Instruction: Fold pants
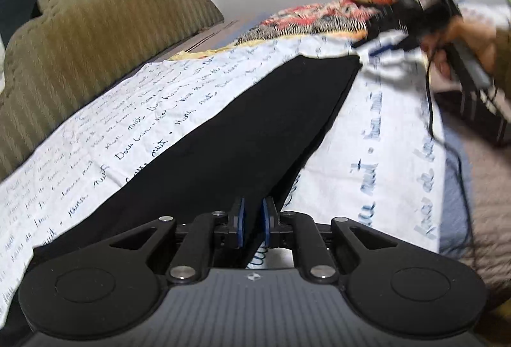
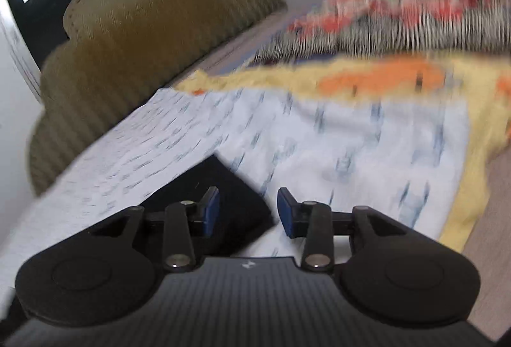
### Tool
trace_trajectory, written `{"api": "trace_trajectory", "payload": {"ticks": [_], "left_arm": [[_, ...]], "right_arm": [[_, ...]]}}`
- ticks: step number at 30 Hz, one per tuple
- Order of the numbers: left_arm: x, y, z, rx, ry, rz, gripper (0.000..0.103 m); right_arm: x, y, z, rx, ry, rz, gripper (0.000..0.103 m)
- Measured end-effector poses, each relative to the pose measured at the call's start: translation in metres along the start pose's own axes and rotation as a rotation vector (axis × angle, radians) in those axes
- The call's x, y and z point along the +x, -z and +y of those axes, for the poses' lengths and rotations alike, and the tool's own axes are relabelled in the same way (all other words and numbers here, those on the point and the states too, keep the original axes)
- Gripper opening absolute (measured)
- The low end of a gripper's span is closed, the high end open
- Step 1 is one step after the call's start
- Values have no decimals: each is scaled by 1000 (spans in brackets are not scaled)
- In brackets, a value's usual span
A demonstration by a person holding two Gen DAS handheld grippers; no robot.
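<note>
Black pants [image 1: 242, 130] lie stretched out along a white sheet with blue handwriting [image 1: 127, 123]. My left gripper [image 1: 253, 216] is shut on the near end of the pants, the blue pads pinching the cloth. The right gripper [image 1: 399, 40] shows blurred at the far end of the pants in the left wrist view, held by a hand. In the right wrist view the right gripper [image 2: 248, 209] is open, and the far corner of the pants [image 2: 223, 190] lies under and between its fingers. That view is motion-blurred.
An olive ribbed headboard [image 1: 95, 34] runs along the left side. A colourful patterned blanket [image 1: 319, 15] and a yellow-orange cloth [image 2: 383, 79] lie at the far end of the bed. A black cable [image 1: 431, 110] hangs at the right bed edge.
</note>
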State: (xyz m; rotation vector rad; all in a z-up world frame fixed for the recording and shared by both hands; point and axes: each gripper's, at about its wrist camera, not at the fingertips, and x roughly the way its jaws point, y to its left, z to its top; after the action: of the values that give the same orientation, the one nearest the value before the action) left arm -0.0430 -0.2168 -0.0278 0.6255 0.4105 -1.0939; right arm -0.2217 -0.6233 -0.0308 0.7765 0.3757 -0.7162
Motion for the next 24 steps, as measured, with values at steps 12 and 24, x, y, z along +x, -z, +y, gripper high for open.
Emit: {"api": "trace_trajectory", "payload": {"ticks": [12, 24], "left_arm": [[-9, -8, 14, -129, 38, -15, 11], [22, -32, 73, -550, 176, 75, 82]], "right_arm": [[45, 19, -30, 356, -114, 65, 35], [10, 15, 77, -253, -41, -118, 10]]}}
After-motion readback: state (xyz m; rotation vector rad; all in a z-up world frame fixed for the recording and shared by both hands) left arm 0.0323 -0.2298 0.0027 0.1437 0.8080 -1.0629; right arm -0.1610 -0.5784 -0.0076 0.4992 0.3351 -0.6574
